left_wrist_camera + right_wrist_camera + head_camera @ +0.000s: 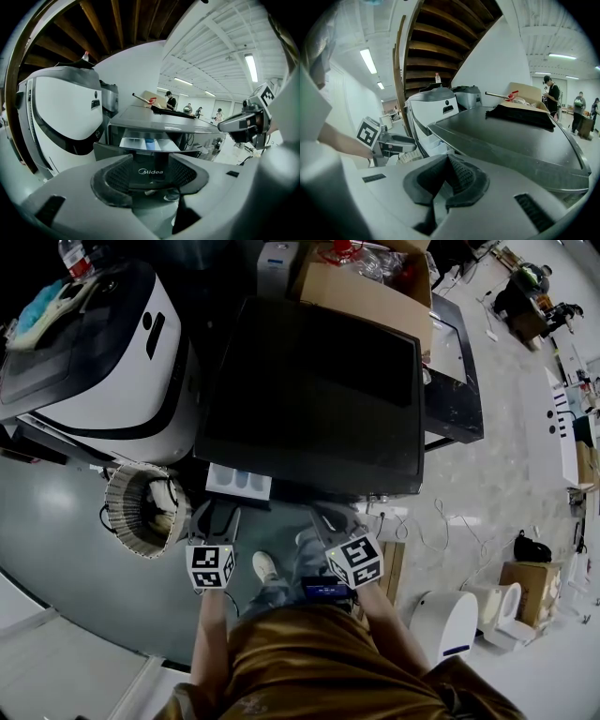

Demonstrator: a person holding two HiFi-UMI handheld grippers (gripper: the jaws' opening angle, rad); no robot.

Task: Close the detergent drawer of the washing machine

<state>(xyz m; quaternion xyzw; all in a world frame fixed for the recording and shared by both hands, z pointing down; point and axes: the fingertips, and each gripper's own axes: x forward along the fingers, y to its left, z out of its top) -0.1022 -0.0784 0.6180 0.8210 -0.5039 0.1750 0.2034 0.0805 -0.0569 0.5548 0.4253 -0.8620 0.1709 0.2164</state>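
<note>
The dark grey washing machine (pixel 319 399) fills the middle of the head view. Its detergent drawer (pixel 238 481) stands pulled out at the front left corner, showing white and blue compartments. My left gripper (pixel 217 519) hangs just in front of the drawer, a little below it. In the left gripper view the drawer (pixel 149 143) lies straight ahead beyond the left gripper (pixel 150 177), which is open and holds nothing. My right gripper (pixel 331 521) is further right along the machine's front. In its own view the right gripper (pixel 449 178) is shut on nothing, beside the machine's top (pixel 511 136).
A white and black machine (pixel 103 362) stands left of the washer, with a woven basket (pixel 141 512) at its foot. A cardboard box (pixel 370 287) sits behind the washer's top. White appliances (pixel 445 620) are on the floor at lower right. People stand far off (pixel 551 96).
</note>
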